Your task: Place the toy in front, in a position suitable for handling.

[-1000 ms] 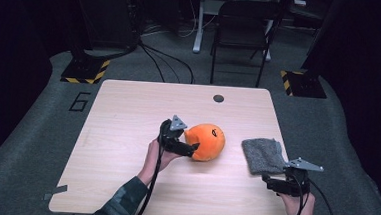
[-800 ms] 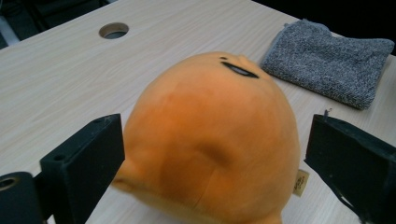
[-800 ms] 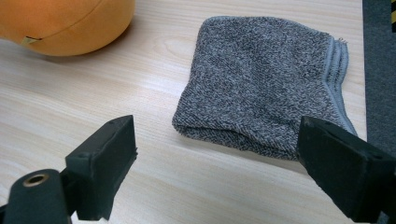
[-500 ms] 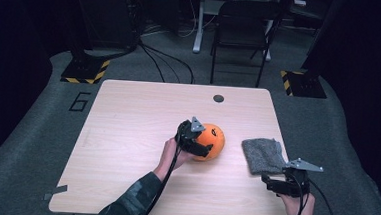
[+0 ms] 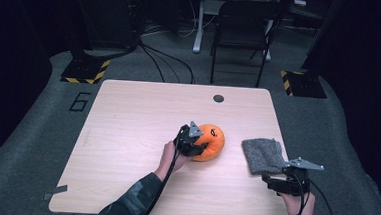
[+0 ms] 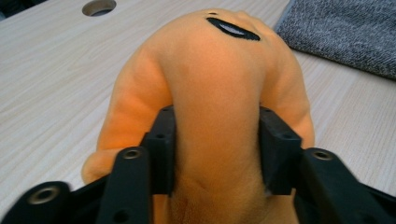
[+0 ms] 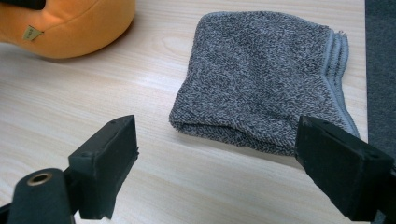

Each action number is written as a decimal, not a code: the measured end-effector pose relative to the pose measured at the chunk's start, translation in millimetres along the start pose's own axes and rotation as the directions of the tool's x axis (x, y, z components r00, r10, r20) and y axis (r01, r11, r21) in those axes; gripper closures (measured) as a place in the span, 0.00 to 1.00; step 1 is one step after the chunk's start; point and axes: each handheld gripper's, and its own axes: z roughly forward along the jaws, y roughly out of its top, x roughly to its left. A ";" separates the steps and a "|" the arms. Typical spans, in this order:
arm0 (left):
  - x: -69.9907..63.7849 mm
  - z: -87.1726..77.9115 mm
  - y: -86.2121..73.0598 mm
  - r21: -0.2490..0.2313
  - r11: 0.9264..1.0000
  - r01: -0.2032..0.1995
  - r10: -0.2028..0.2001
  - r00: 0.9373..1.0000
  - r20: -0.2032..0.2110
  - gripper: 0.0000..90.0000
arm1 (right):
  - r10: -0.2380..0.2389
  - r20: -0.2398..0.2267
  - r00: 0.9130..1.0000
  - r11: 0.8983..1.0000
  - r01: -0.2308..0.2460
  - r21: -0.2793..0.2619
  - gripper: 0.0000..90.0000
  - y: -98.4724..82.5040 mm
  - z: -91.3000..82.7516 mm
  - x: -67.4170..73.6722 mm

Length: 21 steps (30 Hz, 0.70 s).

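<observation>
An orange plush toy [image 5: 212, 140] with a black mouth lies near the middle of the wooden table [image 5: 138, 114]. My left gripper [image 5: 196, 146] comes at it from the left. Its jaws have just been closing, and in the left gripper view both pads [image 6: 163, 140] press into the plush [image 6: 215, 70] and pinch a fold of it. A folded grey towel [image 5: 263, 154] lies to the right. My right gripper [image 5: 276, 180] rests just in front of it near the table's front right edge, open. The towel [image 7: 261, 74] lies beyond its jaws and the plush [image 7: 65, 28] at the upper left.
A round cable hole [image 5: 218, 98] sits near the table's far edge. Behind the table stand a black chair [image 5: 244, 20], cables on the floor and two bases with yellow-black tape [image 5: 85, 71]. The towel lies close to the table's right edge.
My left gripper has moved right and down onto the orange plush, and its jaws have closed on it. The right gripper and the towel have stayed where they were.
</observation>
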 end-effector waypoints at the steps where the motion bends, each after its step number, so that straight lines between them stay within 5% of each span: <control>1: 0.1 -1.4 -0.8 -0.007 1.000 0.000 0.000 1.000 0.003 0.69 | 0.001 -0.002 1.000 1.000 -0.001 0.002 0.14 -0.3 0.3 -0.5; 16: 5.0 -32.4 10.7 -0.147 0.989 -0.032 0.040 0.998 0.054 0.79 | 0.001 0.004 1.000 1.000 -0.001 -0.010 0.14 1.1 -2.9 -1.1; 21: 8.6 -48.3 19.4 -0.178 0.981 -0.082 0.101 0.990 0.099 0.79 | 0.003 0.004 1.000 1.000 -0.003 -0.008 0.14 1.5 -1.3 0.3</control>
